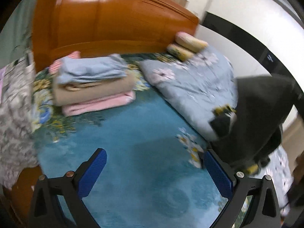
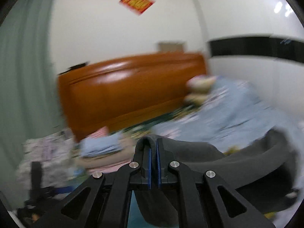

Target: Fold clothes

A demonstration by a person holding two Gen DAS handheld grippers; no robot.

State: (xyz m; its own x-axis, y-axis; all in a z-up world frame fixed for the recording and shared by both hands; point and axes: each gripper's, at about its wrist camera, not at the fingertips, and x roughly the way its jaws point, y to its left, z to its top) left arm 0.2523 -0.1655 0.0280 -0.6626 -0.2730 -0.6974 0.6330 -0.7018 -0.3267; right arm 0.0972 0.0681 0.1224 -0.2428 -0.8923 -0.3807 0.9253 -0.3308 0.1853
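Note:
A dark grey garment (image 1: 262,112) hangs lifted at the right of the left wrist view, above the teal floral bed sheet (image 1: 136,133). My left gripper (image 1: 153,161) is open and empty over the sheet, its blue pads (image 1: 95,172) wide apart. In the right wrist view my right gripper (image 2: 153,146) is shut on the dark grey garment (image 2: 237,163), with cloth draped over the fingertips and trailing to the right. The right wrist view is blurred by motion.
A stack of folded clothes (image 1: 91,85), blue, tan and pink, lies near the orange wooden headboard (image 1: 106,24). A pale blue floral quilt (image 1: 193,83) and two pillows (image 1: 186,45) lie at the right. A grey patterned cloth (image 1: 13,114) hangs at the left.

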